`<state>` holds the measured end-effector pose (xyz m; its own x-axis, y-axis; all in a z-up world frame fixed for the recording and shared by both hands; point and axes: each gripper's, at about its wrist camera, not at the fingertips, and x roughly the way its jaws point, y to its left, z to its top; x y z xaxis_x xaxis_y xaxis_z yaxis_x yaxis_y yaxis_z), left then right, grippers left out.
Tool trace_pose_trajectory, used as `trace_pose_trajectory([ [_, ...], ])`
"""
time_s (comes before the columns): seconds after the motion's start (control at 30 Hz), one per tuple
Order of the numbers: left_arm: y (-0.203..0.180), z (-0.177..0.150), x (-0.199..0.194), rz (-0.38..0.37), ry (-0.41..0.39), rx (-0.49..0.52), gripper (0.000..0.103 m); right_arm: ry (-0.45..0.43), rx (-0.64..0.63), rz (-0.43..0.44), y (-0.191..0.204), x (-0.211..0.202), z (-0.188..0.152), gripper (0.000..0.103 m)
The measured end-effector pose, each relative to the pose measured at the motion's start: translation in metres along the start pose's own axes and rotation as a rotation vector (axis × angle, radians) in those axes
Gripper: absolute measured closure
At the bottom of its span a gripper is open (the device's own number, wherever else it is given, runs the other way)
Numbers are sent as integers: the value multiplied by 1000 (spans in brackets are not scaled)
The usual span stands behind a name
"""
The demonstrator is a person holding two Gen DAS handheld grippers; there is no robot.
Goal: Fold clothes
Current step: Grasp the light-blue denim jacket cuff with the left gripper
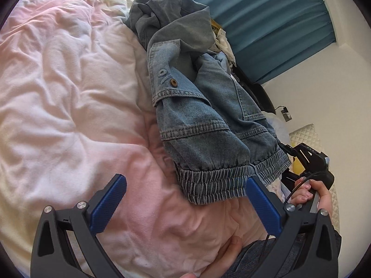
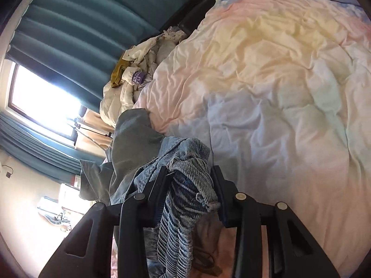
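A blue denim jacket [image 1: 208, 120] lies crumpled along the bed, its elastic hem [image 1: 215, 183] nearest me. My left gripper [image 1: 185, 180] is open, with the blue pads [image 1: 109, 203] wide apart on either side of that hem and not touching it. In the right wrist view my right gripper [image 2: 190, 171] is shut on a bunched piece of the jacket's [image 2: 183, 203] ribbed hem, which hangs between the fingers. The right tool's black body [image 1: 310, 162] and the hand [image 1: 310, 192] holding it show at the jacket's right side.
A rumpled pastel duvet [image 1: 69, 92] covers the bed. A heap of pale clothes [image 2: 139, 69] lies at the bed's edge by teal curtains [image 1: 266, 23] and a bright window [image 2: 41, 97]. A charger [image 1: 286, 113] is plugged in on the white wall.
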<state>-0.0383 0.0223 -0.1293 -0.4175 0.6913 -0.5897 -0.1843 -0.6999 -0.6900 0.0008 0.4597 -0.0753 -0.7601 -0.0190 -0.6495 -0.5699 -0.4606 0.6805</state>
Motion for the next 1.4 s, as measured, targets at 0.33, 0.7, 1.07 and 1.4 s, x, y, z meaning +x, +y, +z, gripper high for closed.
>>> trace_pose_trajectory([
  [0.33, -5, 0, 39, -2, 59, -14, 0, 103, 194, -28, -45, 10, -10, 58],
  [0.7, -16, 14, 79, -70, 95, 40, 0, 67, 433, 100, -84, -6, -17, 26],
  [1.07, -10, 24, 100, -138, 129, 13, 7, 230, 519, 182, -89, -8, -34, 26],
  [1.4, -5, 23, 87, -108, 132, -68, 60, 435, 655, 164, -99, 64, -53, 26],
])
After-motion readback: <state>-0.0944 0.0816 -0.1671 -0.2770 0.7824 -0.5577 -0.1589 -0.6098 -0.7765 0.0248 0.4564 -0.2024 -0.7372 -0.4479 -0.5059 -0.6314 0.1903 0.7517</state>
